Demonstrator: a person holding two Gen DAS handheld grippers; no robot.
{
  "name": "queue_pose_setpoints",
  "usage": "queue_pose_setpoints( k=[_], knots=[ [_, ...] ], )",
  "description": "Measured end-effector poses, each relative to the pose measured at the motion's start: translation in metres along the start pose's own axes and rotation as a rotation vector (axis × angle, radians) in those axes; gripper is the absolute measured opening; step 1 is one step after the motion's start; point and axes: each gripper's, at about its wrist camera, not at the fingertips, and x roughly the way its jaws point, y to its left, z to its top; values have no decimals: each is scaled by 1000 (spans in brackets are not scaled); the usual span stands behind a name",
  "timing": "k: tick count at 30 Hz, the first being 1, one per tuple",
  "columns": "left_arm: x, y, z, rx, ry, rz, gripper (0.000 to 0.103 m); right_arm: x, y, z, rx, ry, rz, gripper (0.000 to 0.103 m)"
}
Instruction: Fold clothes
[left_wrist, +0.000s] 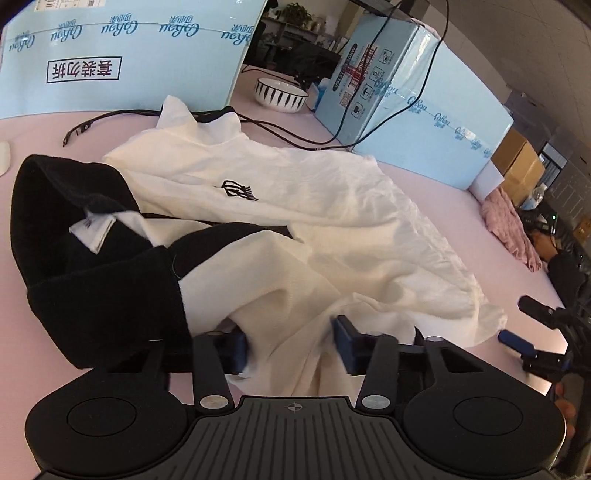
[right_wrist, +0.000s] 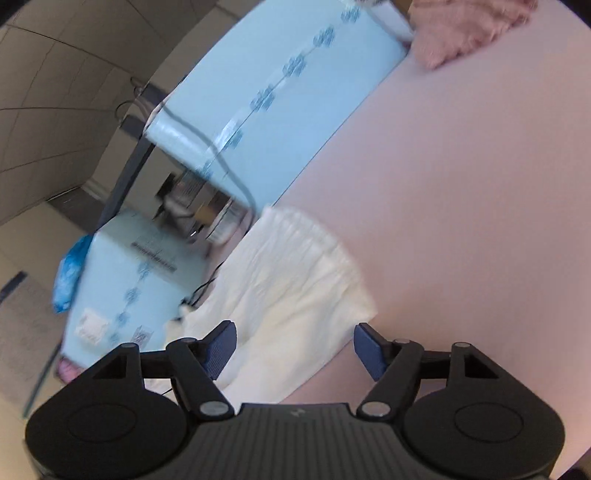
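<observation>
Shirt (left_wrist: 295, 206) fabric bunches between the left hand-held gripper (left_wrist: 291, 347) pads.

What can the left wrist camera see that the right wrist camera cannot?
Only the left view shows the bowl, the shirt's black hood and logo, and the left tool with white cloth bunched between its pads. Only the right view shows the blue bag, ceiling tiles, and the right tool open over the shirt's edge. Both show the white shirt, blue boxes, pink table and pink cloth.
</observation>
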Motion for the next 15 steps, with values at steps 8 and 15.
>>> queue_pose_setpoints(
  k=[8,15],
  knots=[
    [-88,14,21,-61,-72,5,22,49,14,-2,-82,-22,-32,7],
    [-89,19,-3,-50,-68,170,71,-15,10,14,-107,-335,-14,8]
  ],
)
